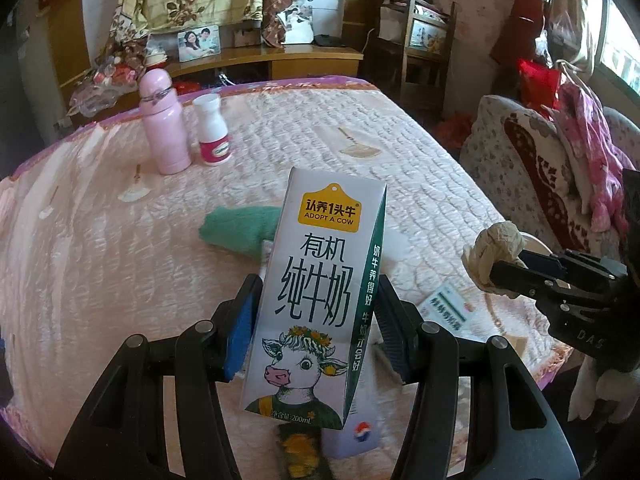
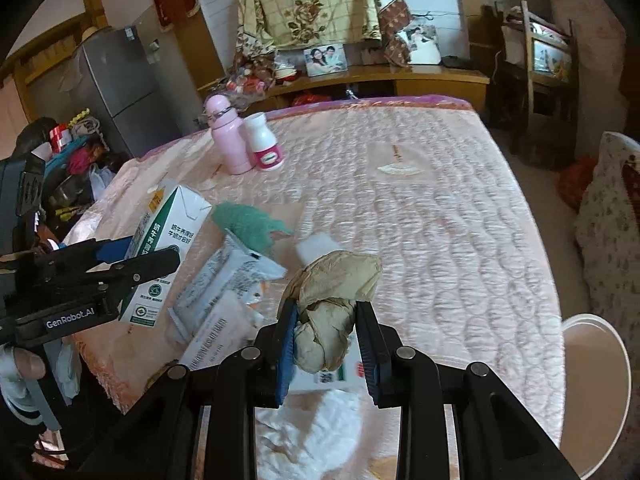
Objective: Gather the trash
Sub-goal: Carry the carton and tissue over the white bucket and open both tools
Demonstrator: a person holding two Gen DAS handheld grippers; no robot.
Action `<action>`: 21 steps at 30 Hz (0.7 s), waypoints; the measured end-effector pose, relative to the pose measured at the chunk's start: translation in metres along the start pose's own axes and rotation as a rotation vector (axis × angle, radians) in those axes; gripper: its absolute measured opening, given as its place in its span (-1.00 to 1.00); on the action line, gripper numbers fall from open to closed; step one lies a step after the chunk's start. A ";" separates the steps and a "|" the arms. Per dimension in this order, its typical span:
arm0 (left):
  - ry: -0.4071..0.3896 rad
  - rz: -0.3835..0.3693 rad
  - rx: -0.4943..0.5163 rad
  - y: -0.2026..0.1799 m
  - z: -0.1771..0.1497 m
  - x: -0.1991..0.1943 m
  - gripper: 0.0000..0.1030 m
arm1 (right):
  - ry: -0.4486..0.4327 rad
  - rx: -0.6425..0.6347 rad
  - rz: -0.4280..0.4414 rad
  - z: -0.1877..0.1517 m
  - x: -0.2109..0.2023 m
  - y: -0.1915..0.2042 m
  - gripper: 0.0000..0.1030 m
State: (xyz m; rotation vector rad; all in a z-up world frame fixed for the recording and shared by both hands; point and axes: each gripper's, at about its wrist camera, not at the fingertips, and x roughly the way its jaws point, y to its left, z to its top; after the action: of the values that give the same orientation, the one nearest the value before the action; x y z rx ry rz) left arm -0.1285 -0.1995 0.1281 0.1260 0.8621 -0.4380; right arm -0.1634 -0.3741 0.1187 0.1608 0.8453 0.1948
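Observation:
My left gripper [image 1: 316, 316] is shut on a white and green milk carton [image 1: 316, 300] with a cartoon cow, held upright above the pink quilted bed [image 1: 120, 260]. The same carton [image 2: 164, 248] shows at the left of the right wrist view, clamped in that gripper [image 2: 154, 254]. My right gripper [image 2: 326, 340] is shut on a crumpled beige paper wad [image 2: 332, 300], lifted over the bed's near edge. In the left wrist view that wad [image 1: 490, 252] sits in the right gripper [image 1: 500, 278] at the right side.
A pink flask [image 2: 228, 140] and a white pill bottle [image 2: 266, 142] stand at the bed's far side. A green cloth [image 2: 248, 222], flattened cartons [image 2: 228, 280], a leaflet [image 2: 216, 340] and white tissue [image 2: 316, 428] lie near me. A white bin [image 2: 596, 392] stands at right.

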 end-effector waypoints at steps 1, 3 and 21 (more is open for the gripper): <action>-0.001 -0.001 0.002 -0.004 0.001 0.000 0.06 | -0.002 0.002 -0.006 -0.001 -0.002 -0.003 -0.46; -0.002 -0.001 0.005 -0.013 0.003 0.000 0.06 | -0.008 0.003 -0.021 -0.004 -0.008 -0.010 -0.46; -0.007 -0.093 0.124 -0.121 0.023 0.011 0.06 | -0.037 0.080 -0.180 -0.031 -0.060 -0.094 -0.46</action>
State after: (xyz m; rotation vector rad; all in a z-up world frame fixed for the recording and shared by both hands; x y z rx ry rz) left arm -0.1565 -0.3189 0.1426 0.1987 0.8362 -0.5785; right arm -0.2162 -0.4773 0.1216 0.1618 0.8265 -0.0112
